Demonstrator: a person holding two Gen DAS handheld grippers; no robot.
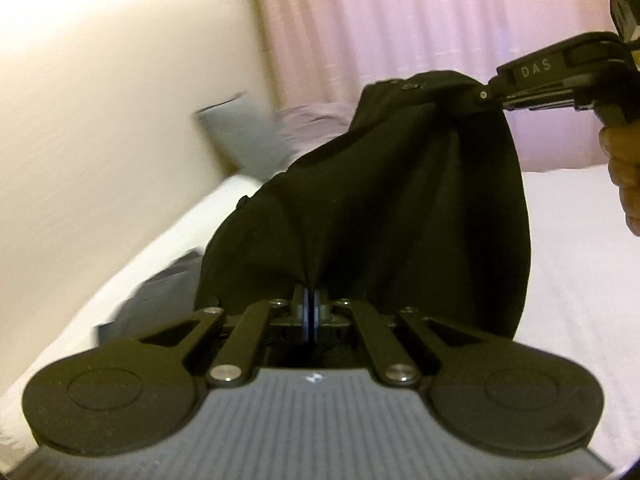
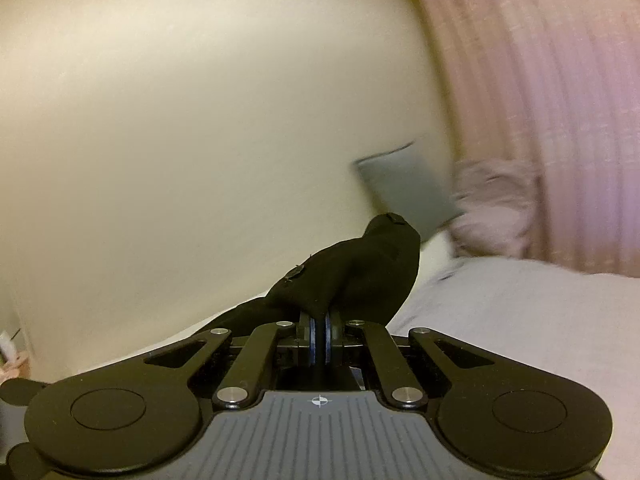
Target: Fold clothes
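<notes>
A black garment (image 1: 400, 208) hangs lifted above the white bed (image 1: 580, 280), stretched between both grippers. My left gripper (image 1: 312, 300) is shut on a pinch of its lower edge, the cloth fanning up from the pads. In the left wrist view my right gripper (image 1: 476, 98) comes in from the upper right, shut on the garment's top corner, with a hand (image 1: 624, 176) on its handle. The right wrist view shows my right gripper (image 2: 320, 320) shut on a bunched black garment (image 2: 352, 272) with a small button on it.
A cream wall (image 1: 100, 100) runs along the bed's left side. Pink curtains (image 1: 420, 20) hang behind the bed. A grey pillow (image 1: 236, 132) and a pinkish bundle (image 2: 496, 208) lie at the far end. Another dark grey cloth (image 1: 160, 300) lies on the bed to the left.
</notes>
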